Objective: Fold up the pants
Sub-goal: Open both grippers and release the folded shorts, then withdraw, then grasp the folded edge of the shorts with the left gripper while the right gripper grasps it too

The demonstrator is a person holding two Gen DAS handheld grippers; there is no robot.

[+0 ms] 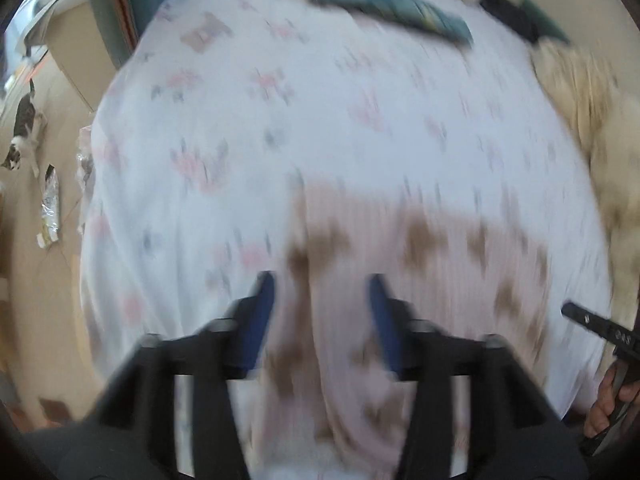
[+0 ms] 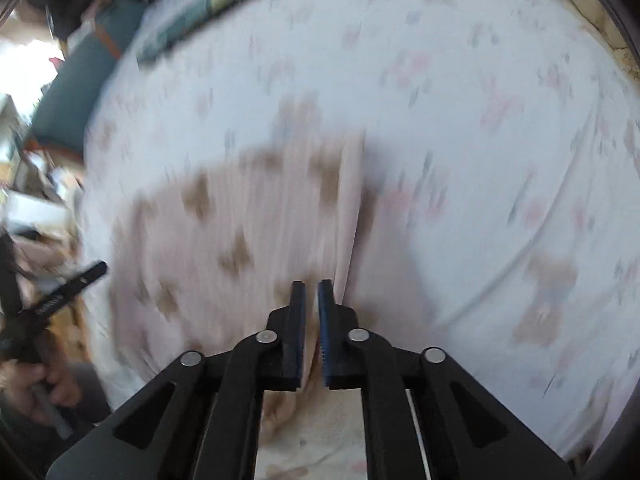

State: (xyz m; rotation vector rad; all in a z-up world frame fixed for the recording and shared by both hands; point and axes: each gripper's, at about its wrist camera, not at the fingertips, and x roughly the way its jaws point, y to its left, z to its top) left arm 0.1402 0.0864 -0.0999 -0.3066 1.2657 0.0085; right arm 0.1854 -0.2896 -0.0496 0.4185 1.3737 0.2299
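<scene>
**Ana:** Blue-padded fingers point(image 1: 264, 320) of the left gripper point(image 1: 322, 292) sit nearest the lens in the left wrist view, spread wide with nothing between them. Below them lie the pants point(image 1: 400, 280), pale pink ribbed cloth with brown blotches, filling the lower middle of the frame on the flowered bedsheet point(image 1: 280, 120).

**Ben:** And the right gripper point(image 2: 311, 292)? Its jaws stand almost together, with only a thin slit showing.

**Ana:** Nearly closed, yes. Pink cloth bunches right under the pads at the bottom centre, but blur keeps me from saying whether any of it is pinched. I cannot tell.

**Ben:** How will the cloth handle?

**Ana:** My guess is light, soft and limp, so it will sag and drag rather than hold a line. Take it at an edge or corner, such as the long seam running up from the right jaws, and not at the loose middle.

**Ben:** What does each view add?

**Ana:** Only the left one shows the cat point(image 1: 24, 128) on the floor at the left edge, plus a fluffy cream blanket point(image 1: 580, 92) at upper right. Only the right one shows that seam fold clearly, and the left hand point(image 2: 44, 384) at its lower left. Both catch the teal book point(image 1: 384, 4) at the top.
</scene>
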